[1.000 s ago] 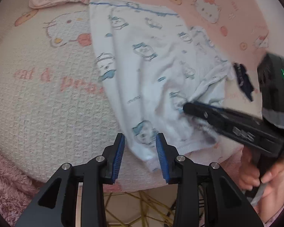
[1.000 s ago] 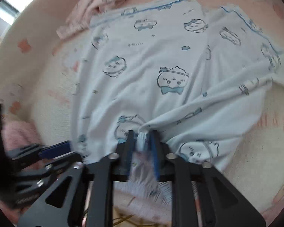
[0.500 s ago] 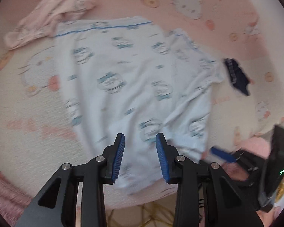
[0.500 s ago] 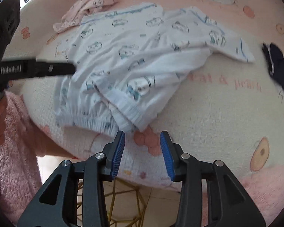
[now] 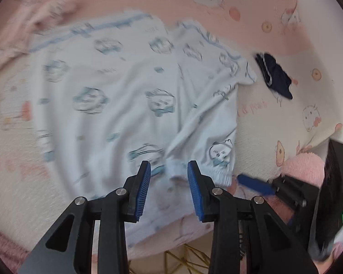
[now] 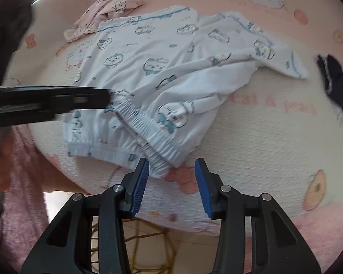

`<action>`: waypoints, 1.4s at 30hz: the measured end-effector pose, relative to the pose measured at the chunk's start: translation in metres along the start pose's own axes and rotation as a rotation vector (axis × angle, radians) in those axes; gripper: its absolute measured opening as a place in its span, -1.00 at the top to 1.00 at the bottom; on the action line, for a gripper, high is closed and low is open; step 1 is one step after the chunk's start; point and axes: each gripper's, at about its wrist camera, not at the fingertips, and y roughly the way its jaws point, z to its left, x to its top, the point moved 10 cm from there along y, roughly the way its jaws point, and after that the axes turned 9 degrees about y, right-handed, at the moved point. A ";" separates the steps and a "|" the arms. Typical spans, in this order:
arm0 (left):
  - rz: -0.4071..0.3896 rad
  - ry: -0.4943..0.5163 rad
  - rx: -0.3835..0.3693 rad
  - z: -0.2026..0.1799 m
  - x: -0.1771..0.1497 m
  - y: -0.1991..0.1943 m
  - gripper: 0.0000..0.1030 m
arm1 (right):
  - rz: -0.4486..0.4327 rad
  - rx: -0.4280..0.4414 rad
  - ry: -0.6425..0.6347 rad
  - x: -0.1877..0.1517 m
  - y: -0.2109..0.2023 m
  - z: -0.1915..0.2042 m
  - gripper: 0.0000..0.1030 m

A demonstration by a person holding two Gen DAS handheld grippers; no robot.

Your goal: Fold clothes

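Note:
Light blue cartoon-print pyjama trousers (image 5: 125,96) lie on a pink and cream Hello Kitty blanket (image 5: 274,125), elastic waistband (image 6: 148,134) toward me and partly doubled over. They also show in the right wrist view (image 6: 162,68). My left gripper (image 5: 169,182) is open, hovering over the waistband edge with nothing in it. My right gripper (image 6: 172,180) is open and empty, just below the waistband's near corner. The left gripper's body crosses the right wrist view (image 6: 45,102) at left; the right gripper's blue fingers (image 5: 253,183) show low right in the left wrist view.
A pink printed garment (image 6: 107,9) lies crumpled beyond the trousers at the far left. A small dark navy garment (image 5: 274,77) lies to the right; it also shows in the right wrist view (image 6: 338,84). The blanket's near edge drops to floor and a yellow wire frame (image 6: 148,235).
One second ago my right gripper was shut on the waistband; it has let go and pulled back. The trousers now lie flatter, and my left gripper has drawn back over the waistband.

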 end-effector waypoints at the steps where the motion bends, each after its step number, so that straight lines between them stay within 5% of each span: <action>1: 0.022 0.004 -0.010 -0.004 0.001 0.007 0.33 | 0.006 0.007 0.003 -0.001 0.001 0.001 0.16; 4: 0.073 0.024 0.001 -0.010 -0.003 0.019 0.42 | 0.014 -0.003 -0.002 -0.006 0.002 -0.001 0.16; 8: 0.053 0.000 -0.038 -0.012 0.000 0.015 0.80 | 0.045 -0.027 0.048 -0.007 0.013 -0.013 0.16; 12: -0.022 0.005 -0.081 -0.018 0.008 -0.006 0.82 | 0.010 -0.007 0.122 0.000 0.004 -0.020 0.19; 20: -0.156 -0.042 -0.029 0.009 0.004 -0.063 0.82 | -0.145 0.010 0.052 0.017 -0.019 0.013 0.19; 30: -0.148 -0.178 0.039 0.065 -0.052 -0.078 0.82 | -0.117 0.180 0.023 0.004 -0.038 0.039 0.15; 34: -0.112 -0.242 -0.015 0.069 -0.073 -0.058 0.82 | -0.136 0.251 0.080 0.011 -0.045 0.043 0.15; 38: -0.070 -0.262 -0.023 0.068 -0.082 -0.040 0.82 | -0.132 0.194 0.094 0.015 -0.028 0.043 0.15; 42: -0.056 -0.279 -0.047 0.064 -0.086 -0.033 0.82 | -0.001 0.034 0.091 -0.003 0.013 0.027 0.16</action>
